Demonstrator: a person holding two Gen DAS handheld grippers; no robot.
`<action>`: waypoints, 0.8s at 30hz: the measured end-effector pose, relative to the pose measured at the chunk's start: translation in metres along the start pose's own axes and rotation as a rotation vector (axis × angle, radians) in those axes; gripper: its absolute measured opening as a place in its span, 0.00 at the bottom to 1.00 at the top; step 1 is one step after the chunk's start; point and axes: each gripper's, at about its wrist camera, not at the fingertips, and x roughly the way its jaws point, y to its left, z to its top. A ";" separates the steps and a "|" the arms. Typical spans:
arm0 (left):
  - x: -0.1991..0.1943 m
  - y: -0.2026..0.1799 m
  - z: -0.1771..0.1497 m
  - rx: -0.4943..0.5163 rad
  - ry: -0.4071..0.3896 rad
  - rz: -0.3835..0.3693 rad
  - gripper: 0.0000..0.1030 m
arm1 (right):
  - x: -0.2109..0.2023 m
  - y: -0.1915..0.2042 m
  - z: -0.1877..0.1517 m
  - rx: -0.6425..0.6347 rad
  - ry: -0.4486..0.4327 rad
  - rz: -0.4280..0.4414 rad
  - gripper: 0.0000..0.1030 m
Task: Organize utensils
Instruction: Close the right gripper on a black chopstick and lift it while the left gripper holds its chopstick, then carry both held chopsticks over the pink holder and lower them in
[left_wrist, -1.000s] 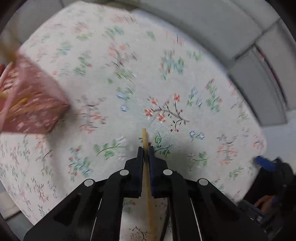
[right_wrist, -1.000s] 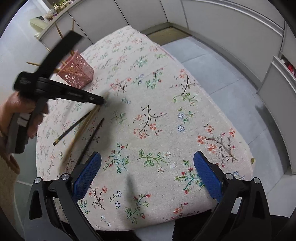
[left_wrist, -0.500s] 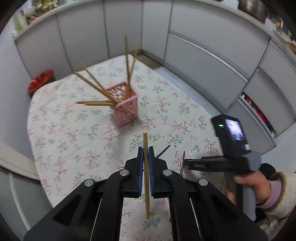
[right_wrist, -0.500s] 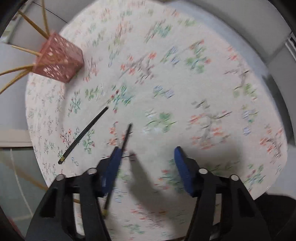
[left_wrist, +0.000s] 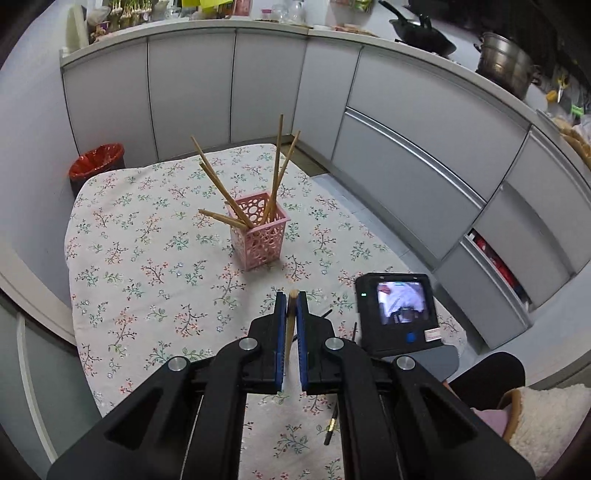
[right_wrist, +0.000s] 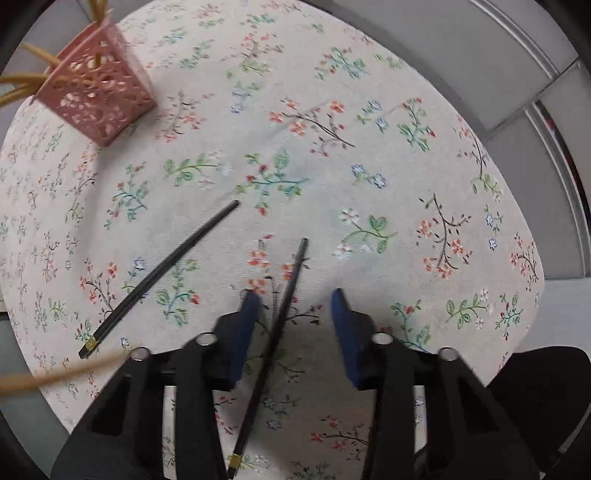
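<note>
— Bamboo chopstick (left_wrist: 290, 325) clamped upright between the fully closed pads of the left gripper (left_wrist: 291, 295), above the floral tablecloth (left_wrist: 147, 266). And the holder?

— Pink perforated basket (left_wrist: 260, 236) stands ahead on the cloth, with about 5 wooden chopsticks leaning out of it.

— The other hand?

— Right gripper (right_wrist: 293, 297), pointing down, has just been closing; 1 black chopstick (right_wrist: 284, 306) lies between its pads, not yet pressed. A second black chopstick (right_wrist: 162, 273) lies to the left on the cloth.
</note>
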 end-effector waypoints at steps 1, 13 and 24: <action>0.000 -0.001 -0.001 -0.001 0.000 -0.001 0.05 | -0.001 0.003 -0.001 -0.014 -0.007 0.006 0.10; -0.024 -0.023 -0.008 -0.010 -0.063 0.001 0.05 | -0.041 -0.035 -0.008 -0.099 -0.170 0.320 0.03; -0.064 -0.056 0.006 0.018 -0.148 0.024 0.05 | -0.143 -0.085 -0.024 -0.314 -0.543 0.491 0.03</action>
